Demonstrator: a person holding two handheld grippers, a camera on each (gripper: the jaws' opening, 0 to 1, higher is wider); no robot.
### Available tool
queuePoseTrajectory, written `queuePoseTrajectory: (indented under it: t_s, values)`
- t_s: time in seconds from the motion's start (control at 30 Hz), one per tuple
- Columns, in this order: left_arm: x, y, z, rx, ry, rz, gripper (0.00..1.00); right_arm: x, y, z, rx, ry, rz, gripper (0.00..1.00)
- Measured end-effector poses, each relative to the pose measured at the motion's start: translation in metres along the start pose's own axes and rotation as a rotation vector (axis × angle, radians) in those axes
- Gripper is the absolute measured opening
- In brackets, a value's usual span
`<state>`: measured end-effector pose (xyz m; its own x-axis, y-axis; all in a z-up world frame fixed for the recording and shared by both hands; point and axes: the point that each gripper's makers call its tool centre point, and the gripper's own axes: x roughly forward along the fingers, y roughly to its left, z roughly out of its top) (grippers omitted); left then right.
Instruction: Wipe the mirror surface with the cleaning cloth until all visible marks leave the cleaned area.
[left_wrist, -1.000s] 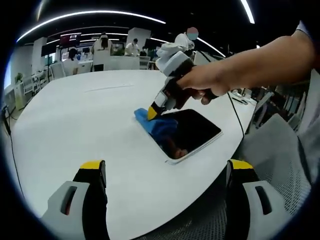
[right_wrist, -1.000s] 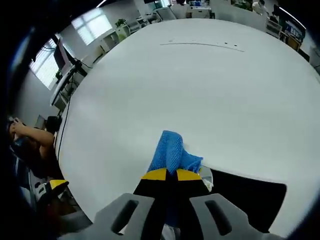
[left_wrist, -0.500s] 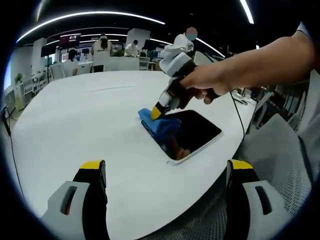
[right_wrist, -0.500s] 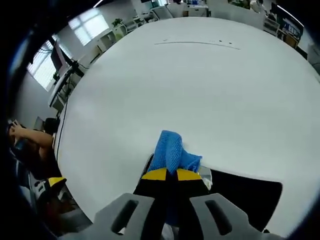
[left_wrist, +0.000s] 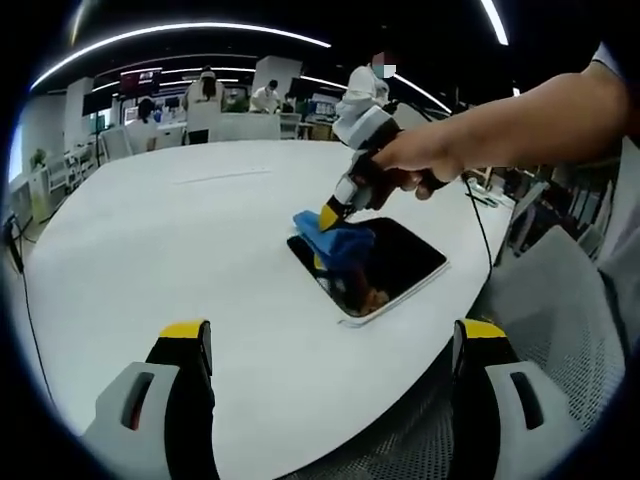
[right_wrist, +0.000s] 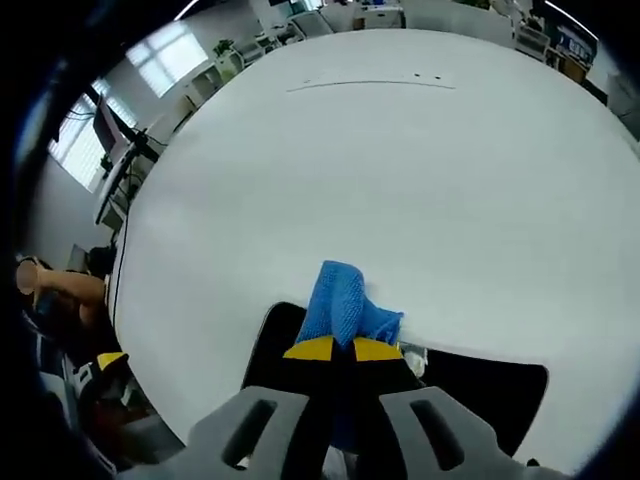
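The right gripper (left_wrist: 330, 215) is clenched on the blue cleaning cloth (left_wrist: 340, 243), pressing it onto the mirror's (left_wrist: 400, 265) far-left end; unwiped glass stretches right. The left gripper (left_wrist: 330, 345) hangs released, well apart.

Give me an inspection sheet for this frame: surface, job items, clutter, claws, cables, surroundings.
Surface: white round table, bare around the mirror.
Job's things: dark mirror flat near the table edge; blue cloth bunched on its far end.
Clutter: nothing seen.
Claws: right claw shut on the cloth, pressed down at the mirror; left claw open, held back off the table edge.
Cables: a dark cable runs over the table edge past the mirror.
Surroundings: open office, desks, people standing behind, ceiling light strips.
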<state>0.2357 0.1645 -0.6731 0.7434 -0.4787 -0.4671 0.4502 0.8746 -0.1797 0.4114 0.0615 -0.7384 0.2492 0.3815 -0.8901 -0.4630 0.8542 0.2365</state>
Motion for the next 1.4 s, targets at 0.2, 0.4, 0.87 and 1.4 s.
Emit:
queuePoseTrajectory:
  t_s: [0.2, 0.4, 0.87, 1.4]
  values:
    - [0.002, 0.000, 0.002, 0.003, -0.011, 0.002, 0.99, -0.004, -0.006, -0.003, 0.009, -0.004, -0.008, 0.00]
    - [0.002, 0.001, 0.003, -0.002, -0.013, 0.011, 0.99, -0.004, -0.003, -0.004, -0.011, -0.009, -0.040, 0.00]
    - [0.004, -0.001, 0.004, 0.011, -0.019, 0.013, 0.99, -0.007, 0.001, -0.014, 0.023, -0.045, -0.064, 0.00]
    - [0.001, 0.000, 0.009, 0.027, -0.042, 0.023, 0.99, -0.018, 0.016, -0.048, 0.091, -0.021, -0.021, 0.00]
